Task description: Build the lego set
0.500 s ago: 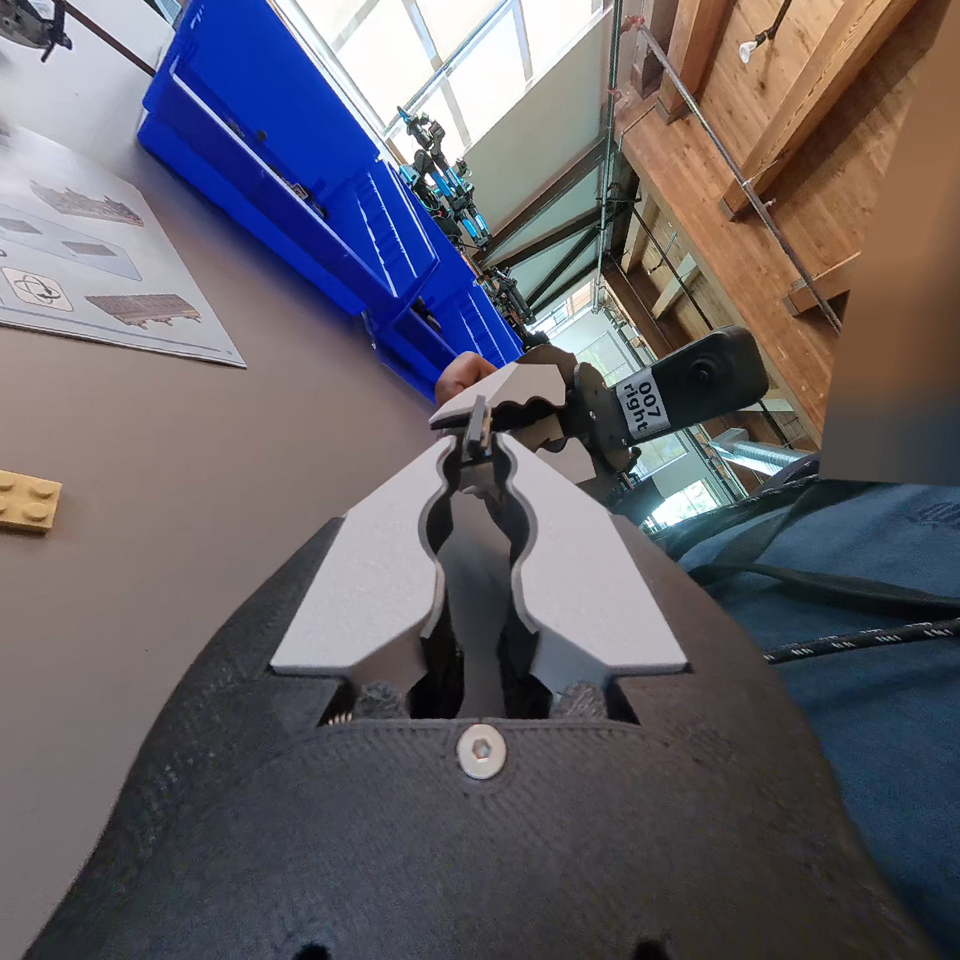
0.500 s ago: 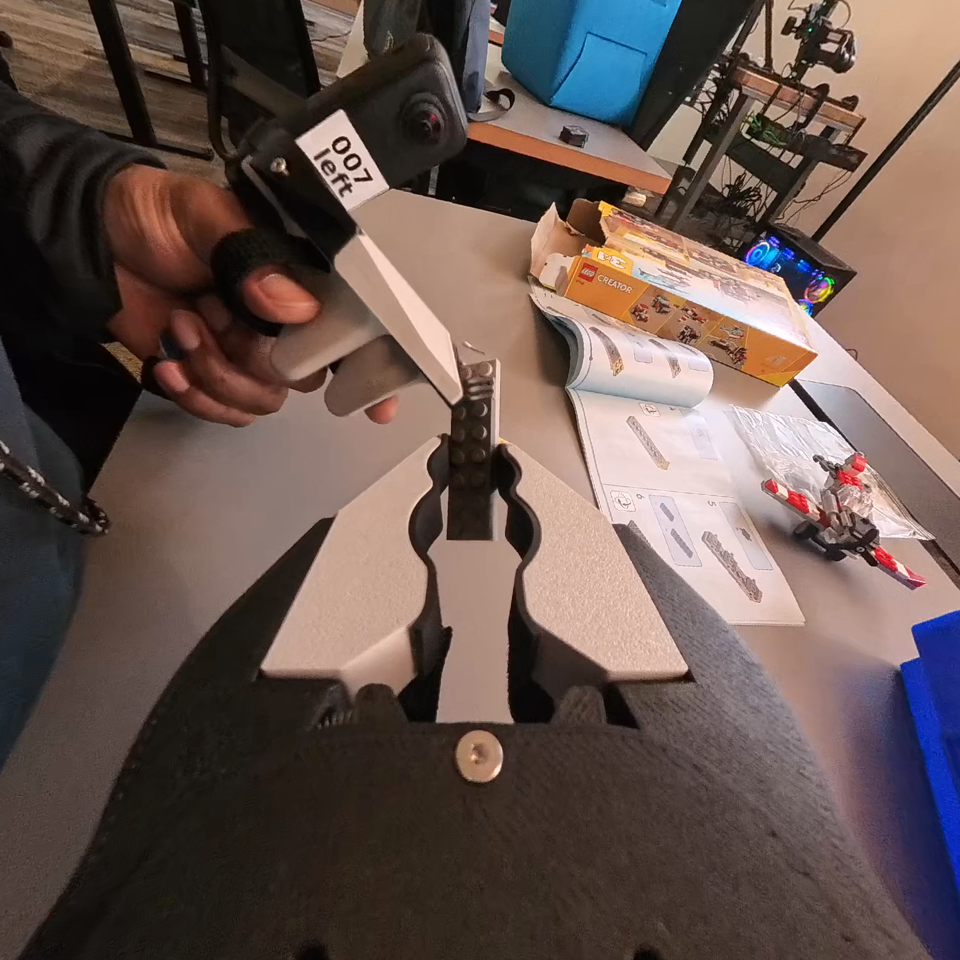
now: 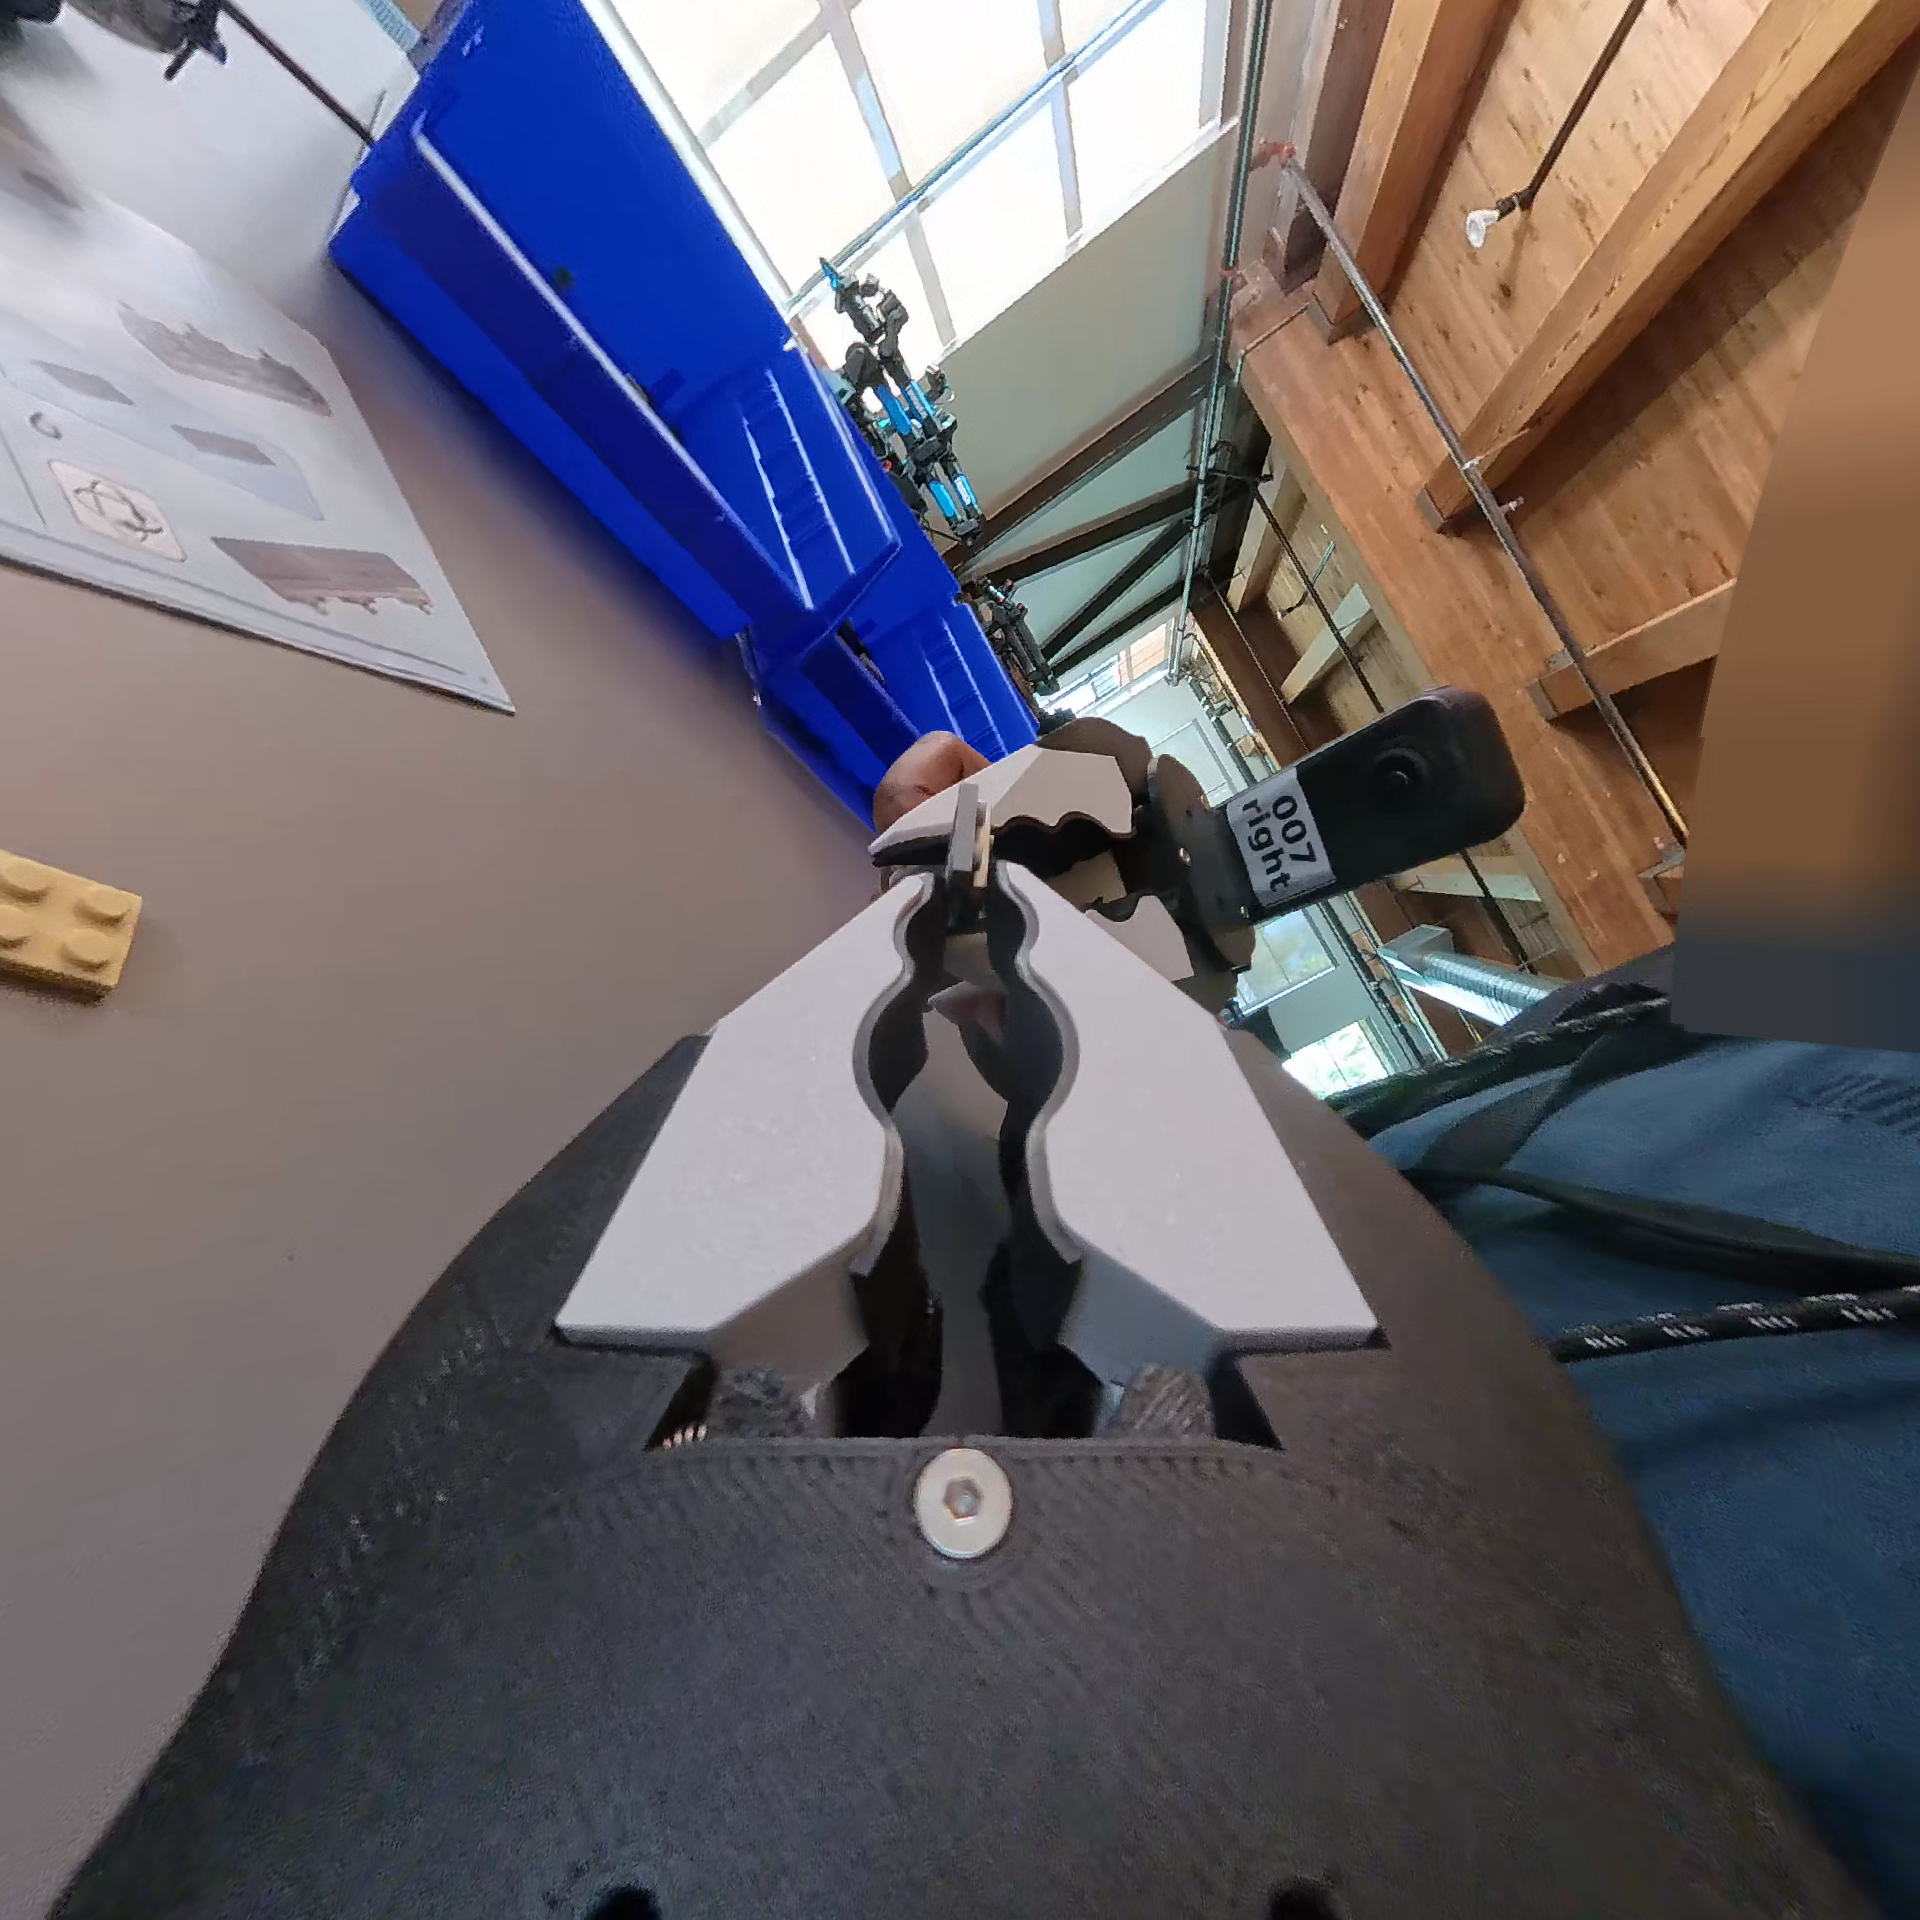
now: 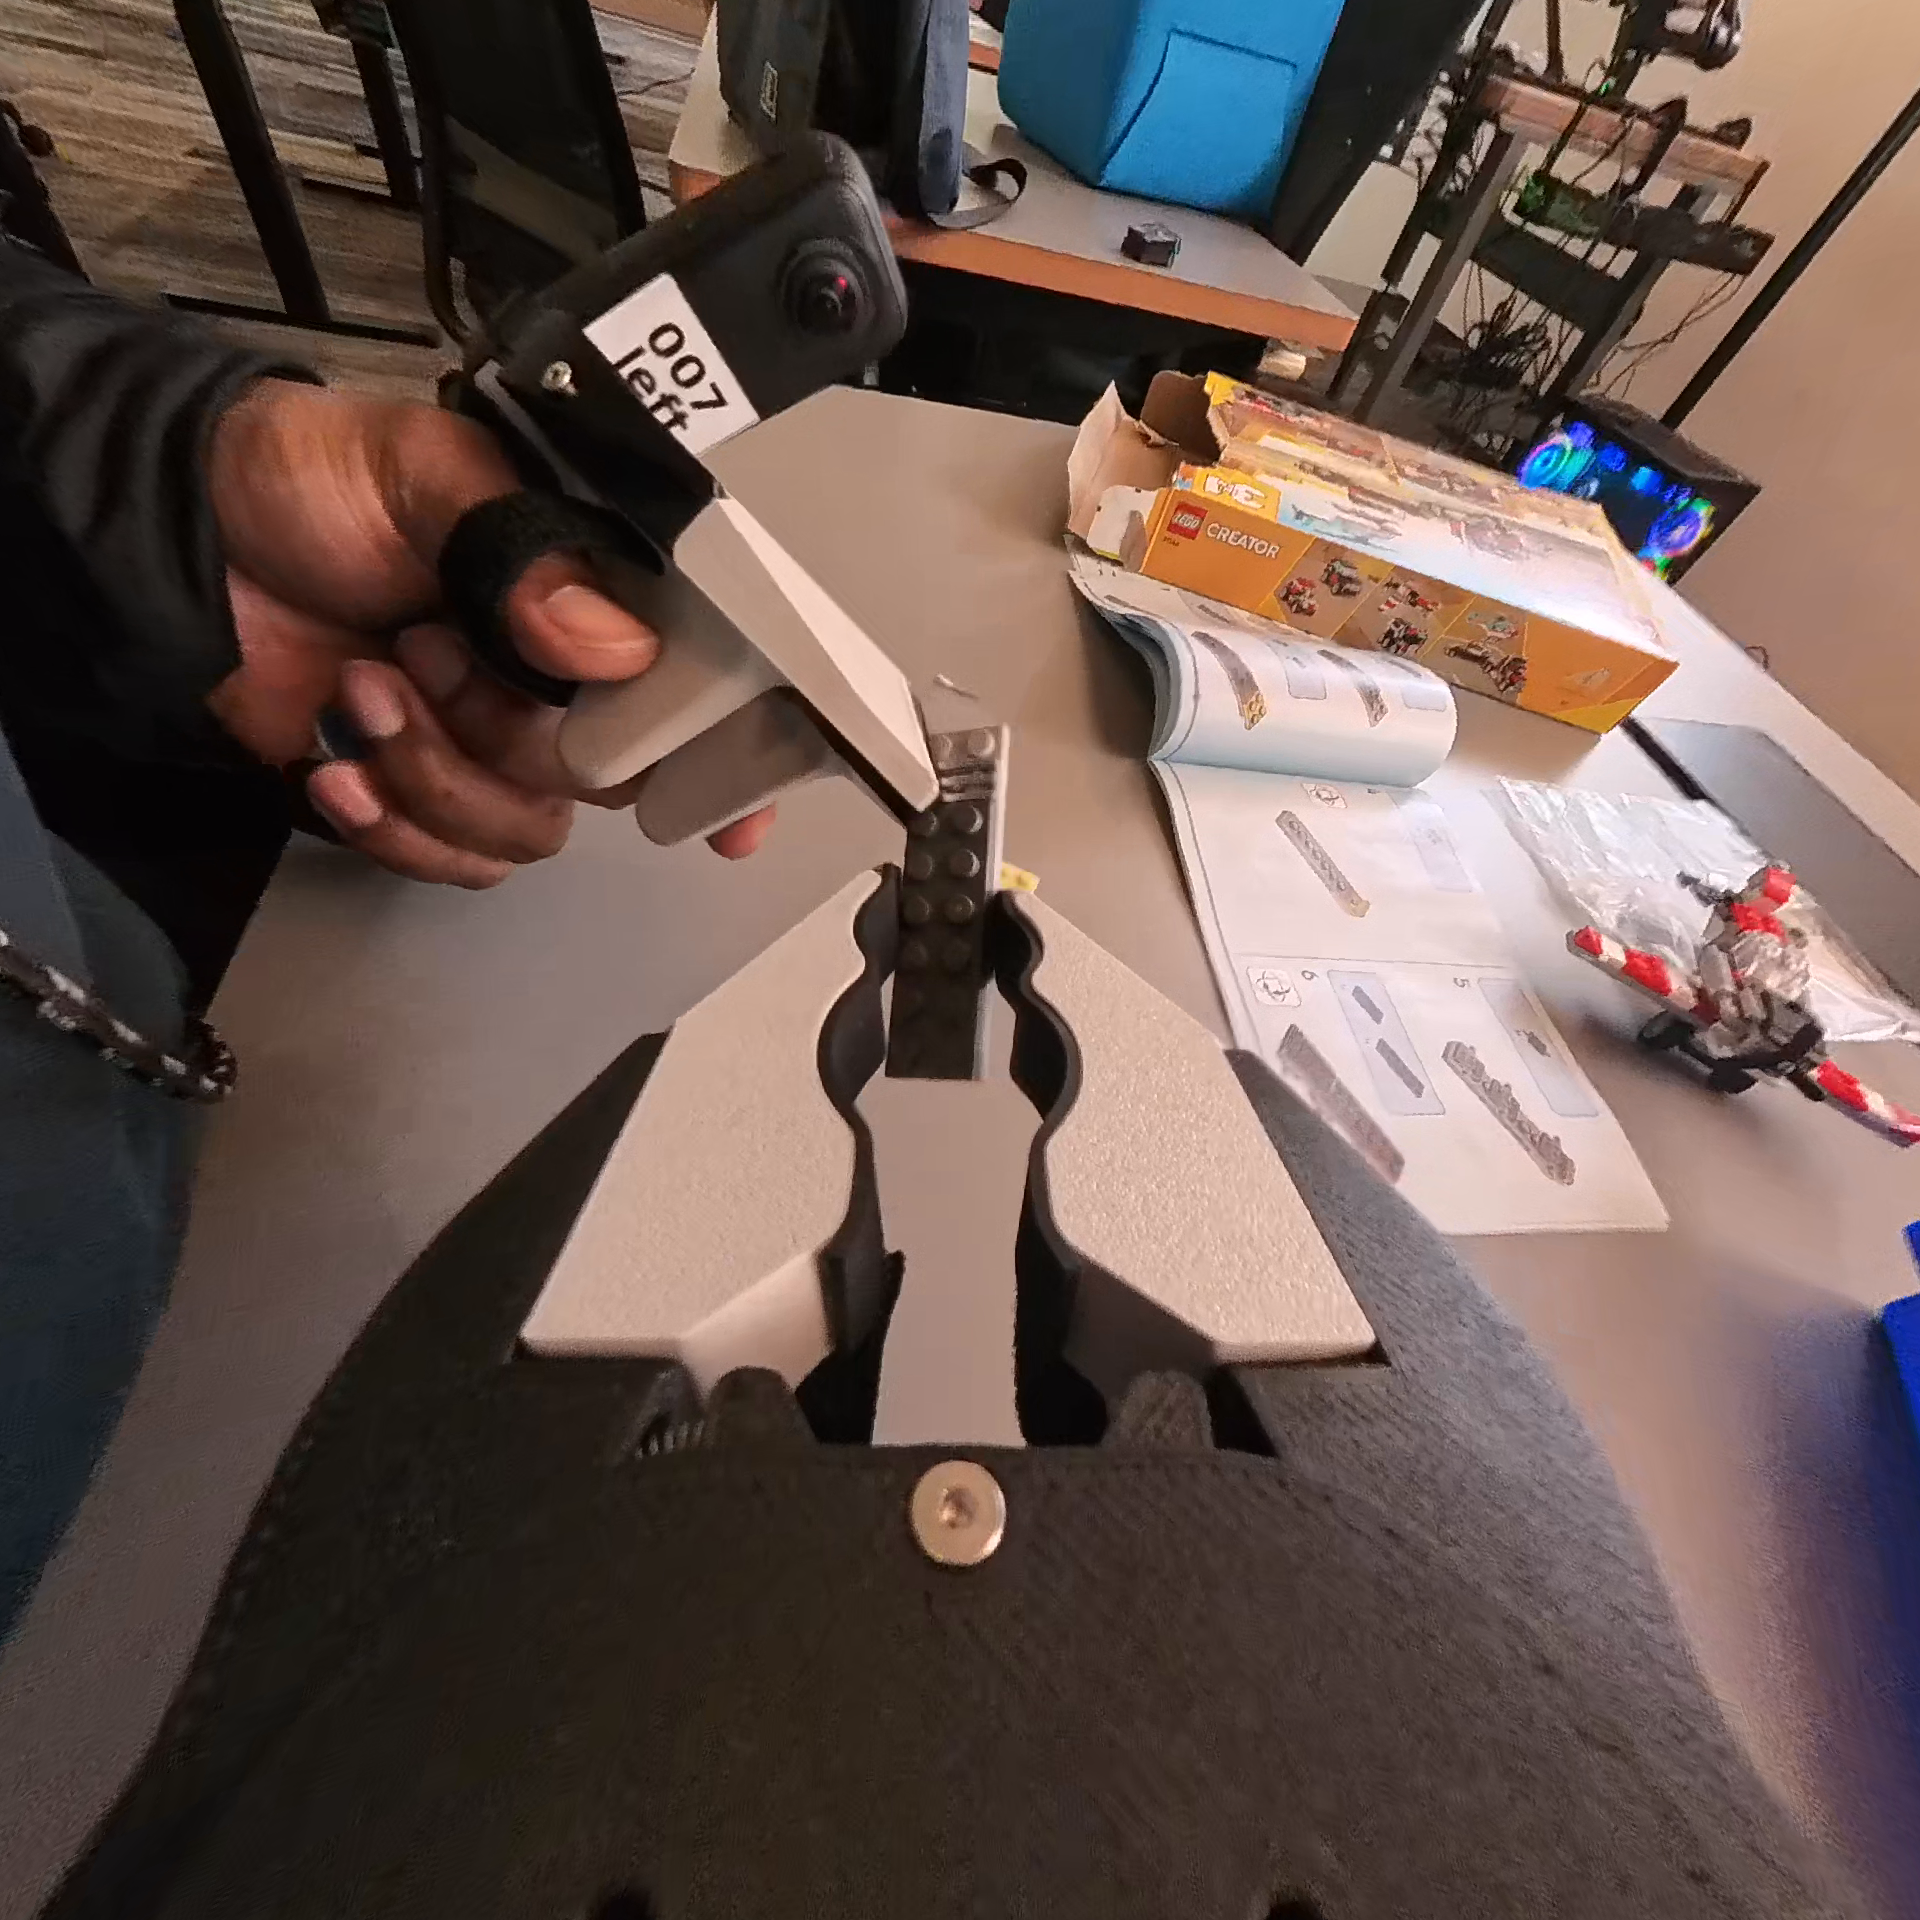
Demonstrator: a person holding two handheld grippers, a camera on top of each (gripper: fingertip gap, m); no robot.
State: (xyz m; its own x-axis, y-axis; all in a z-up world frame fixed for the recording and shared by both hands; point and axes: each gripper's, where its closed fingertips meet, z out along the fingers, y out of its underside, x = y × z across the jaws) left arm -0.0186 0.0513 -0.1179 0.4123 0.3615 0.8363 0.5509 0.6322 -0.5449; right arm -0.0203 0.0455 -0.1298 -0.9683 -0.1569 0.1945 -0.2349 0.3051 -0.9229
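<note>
We see our right gripper pinching a long dark grey studded Lego plate above the grey table. Our left gripper has its jaws closed on that plate's far end, left of the open instruction booklet.

Blue bins line the grey table; a wooden wall rises behind.
</note>
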